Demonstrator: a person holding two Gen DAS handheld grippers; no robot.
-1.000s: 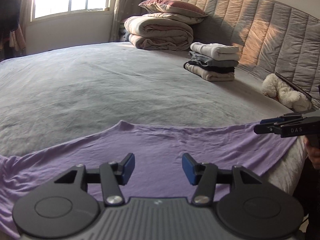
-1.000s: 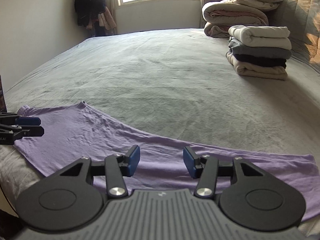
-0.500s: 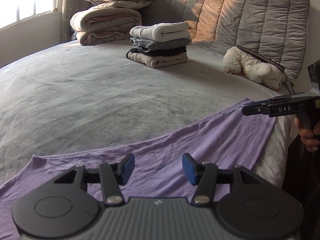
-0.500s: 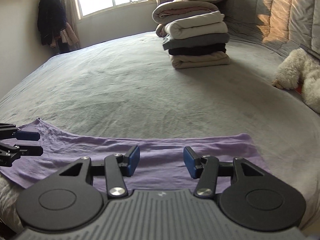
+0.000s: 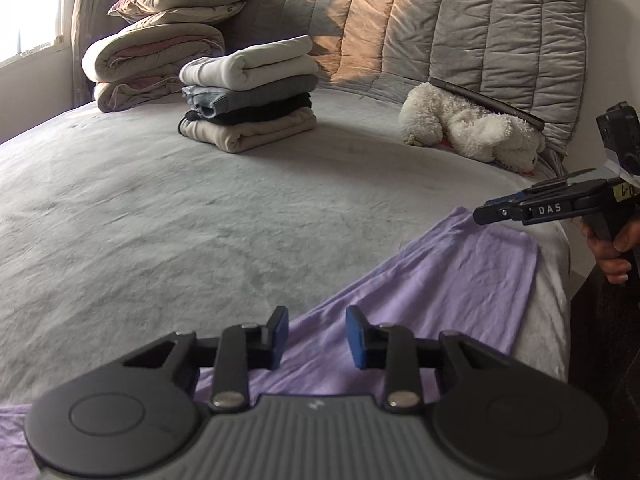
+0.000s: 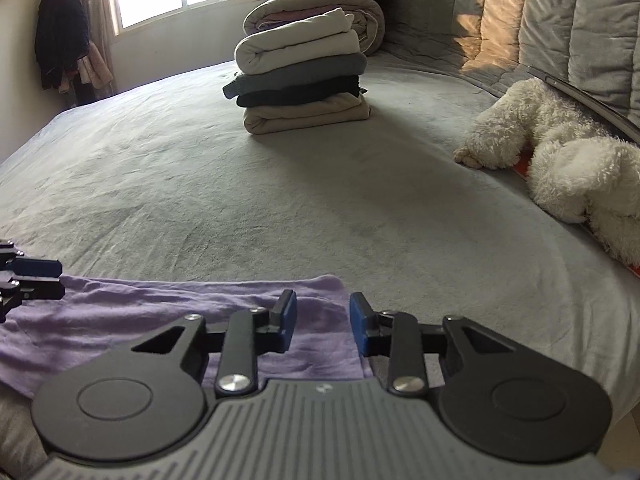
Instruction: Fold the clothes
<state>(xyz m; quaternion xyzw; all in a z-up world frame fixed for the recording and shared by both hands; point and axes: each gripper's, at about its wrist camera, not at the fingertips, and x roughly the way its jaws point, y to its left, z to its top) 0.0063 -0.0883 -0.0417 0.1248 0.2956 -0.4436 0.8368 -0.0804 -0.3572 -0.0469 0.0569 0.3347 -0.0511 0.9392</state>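
Note:
A purple garment (image 5: 448, 280) lies flat along the near edge of the grey bed (image 5: 160, 220). My left gripper (image 5: 316, 334) is open and empty, just above the garment's far edge. My right gripper (image 6: 323, 322) is open and empty, over the garment's right end (image 6: 200, 312). The right gripper also shows in the left wrist view (image 5: 516, 210), hovering above the garment's right corner. The left gripper's fingertips (image 6: 36, 268) show at the left edge of the right wrist view.
A stack of folded clothes (image 5: 248, 96) sits at the back of the bed, with rolled quilts and pillows (image 5: 156, 56) behind it. A white plush toy (image 5: 468, 128) lies by the quilted headboard (image 5: 480, 28). Dark clothes (image 6: 60, 52) hang by the window.
Both grippers have swung to the right along the garment, toward its right end. Both stayed open. The garment has not moved.

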